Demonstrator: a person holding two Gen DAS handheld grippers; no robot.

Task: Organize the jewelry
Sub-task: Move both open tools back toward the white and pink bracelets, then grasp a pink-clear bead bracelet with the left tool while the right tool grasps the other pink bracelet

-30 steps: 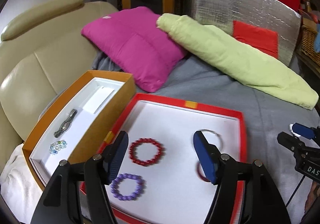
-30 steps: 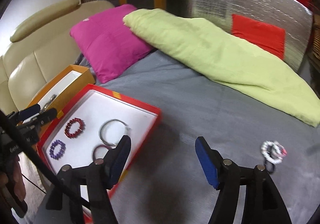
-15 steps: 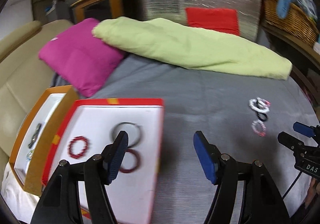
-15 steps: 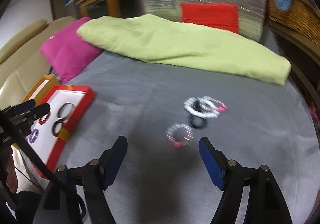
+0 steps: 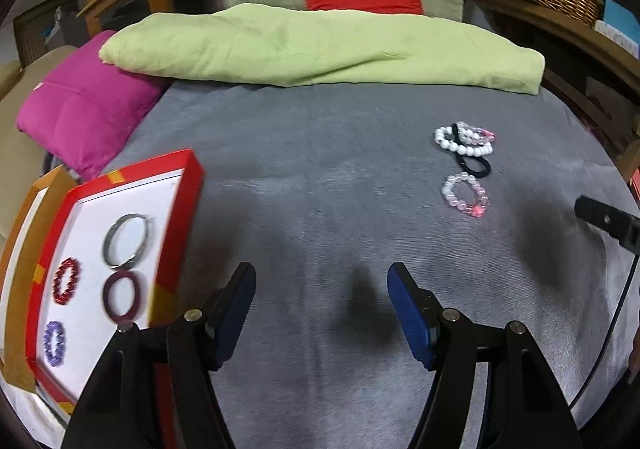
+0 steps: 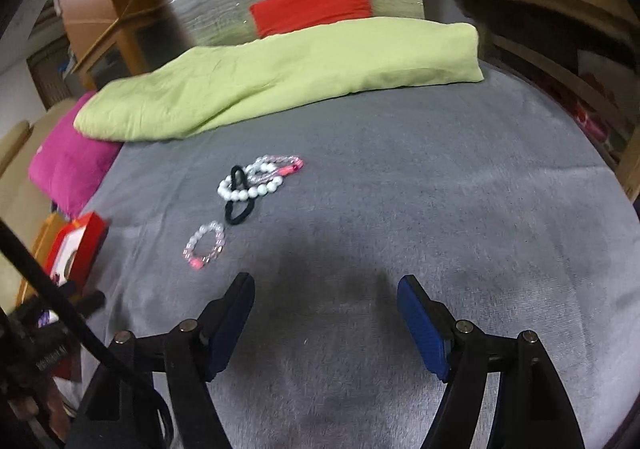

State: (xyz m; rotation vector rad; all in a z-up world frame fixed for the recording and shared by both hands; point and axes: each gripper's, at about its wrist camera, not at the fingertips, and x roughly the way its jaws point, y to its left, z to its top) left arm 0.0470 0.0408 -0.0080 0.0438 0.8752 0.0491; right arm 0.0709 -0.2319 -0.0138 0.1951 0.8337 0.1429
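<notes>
Grey bed cover (image 6: 400, 185) is soft, so with my right gripper (image 6: 326, 315) and left gripper (image 5: 320, 309) both wide open and empty, I could easily snag the black hair tie (image 6: 240, 209) tangled under the white bead bracelet (image 6: 248, 187) when grabbing the pink bracelet (image 6: 205, 245) just beside it for the red tray (image 5: 176, 233).

Left gripper (image 5: 321, 307) spread wide, its 2 blue-padded fingers (image 5: 408, 313) apart – nothing between them. Right gripper (image 6: 326, 311) likewise agape, empty, both aimed toward 12 o'clock.

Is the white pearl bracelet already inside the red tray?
No, the white pearl bracelet lies on the grey blanket, well apart from the red tray.
</notes>
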